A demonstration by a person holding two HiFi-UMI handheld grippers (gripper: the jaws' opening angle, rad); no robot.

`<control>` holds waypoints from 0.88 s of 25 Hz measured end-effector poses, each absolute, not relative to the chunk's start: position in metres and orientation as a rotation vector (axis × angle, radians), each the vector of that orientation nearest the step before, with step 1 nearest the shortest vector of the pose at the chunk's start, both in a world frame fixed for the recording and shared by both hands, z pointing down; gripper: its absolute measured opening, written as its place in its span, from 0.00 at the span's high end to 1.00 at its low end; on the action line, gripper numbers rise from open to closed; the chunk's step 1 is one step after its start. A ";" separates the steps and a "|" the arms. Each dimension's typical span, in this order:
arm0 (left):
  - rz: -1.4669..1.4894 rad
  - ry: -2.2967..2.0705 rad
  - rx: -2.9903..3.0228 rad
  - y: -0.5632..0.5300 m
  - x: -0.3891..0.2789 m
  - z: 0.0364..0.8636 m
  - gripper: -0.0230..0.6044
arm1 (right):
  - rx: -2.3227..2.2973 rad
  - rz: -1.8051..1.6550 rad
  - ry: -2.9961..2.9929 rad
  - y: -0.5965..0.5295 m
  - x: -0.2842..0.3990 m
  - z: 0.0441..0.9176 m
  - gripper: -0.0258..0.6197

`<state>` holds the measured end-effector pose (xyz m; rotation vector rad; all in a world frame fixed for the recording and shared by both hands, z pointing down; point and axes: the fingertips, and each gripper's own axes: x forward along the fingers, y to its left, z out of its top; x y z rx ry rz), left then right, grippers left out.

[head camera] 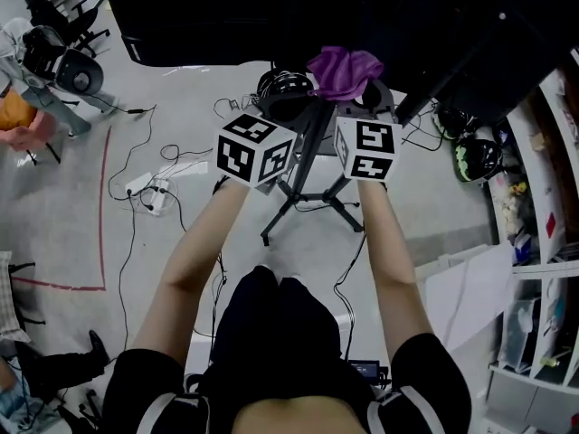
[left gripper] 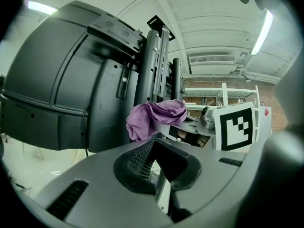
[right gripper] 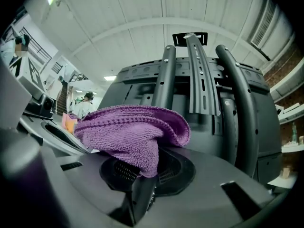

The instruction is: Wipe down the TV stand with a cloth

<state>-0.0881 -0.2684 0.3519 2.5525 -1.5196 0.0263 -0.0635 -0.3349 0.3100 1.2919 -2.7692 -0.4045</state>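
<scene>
Forearms [head camera: 194, 260] reach out side by side in the head view, and both grippers end up close together at the TV stand [head camera: 308, 165].

The right gripper [right gripper: 142, 175] has its jaws pinching a purple cloth [right gripper: 128, 132]. The cloth bunches up over the jaw tips and droops a little to the left. The left gripper [left gripper: 154, 163] has its jaws pressed together with nothing between them.

The coming wipe turns on one relation. The stand's upright rails [right gripper: 202, 75] lie straight ahead of the right jaws, just past the cloth, and I cannot tell whether the cloth touches them. Their long axis runs up and away from the jaws. I judge that the stroke should follow that line, with the right hand doing the work because it carries the cloth. The left gripper sits just beside the stand and could steady it.

Only the head view shows the stand's legs [head camera: 271, 224] splayed on the floor [head camera: 181, 89] among loose cables [head camera: 136, 174]. It does not show either pair of jaws. The left gripper view alone shows the curved back of the TV [left gripper: 57, 80] to the left of the rails, with the cloth hanging ahead and slightly above its jaws.
</scene>
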 end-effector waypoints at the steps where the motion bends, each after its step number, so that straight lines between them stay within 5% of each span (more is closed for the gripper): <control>1: 0.020 -1.521 2.542 -0.269 -0.088 0.356 0.95 | 1.292 -0.394 -2.773 -0.335 -0.063 0.314 0.85; 22: 0.014 -1.461 2.428 -0.273 -0.081 0.452 0.95 | 1.231 -0.187 -2.737 -0.337 -0.049 0.422 0.85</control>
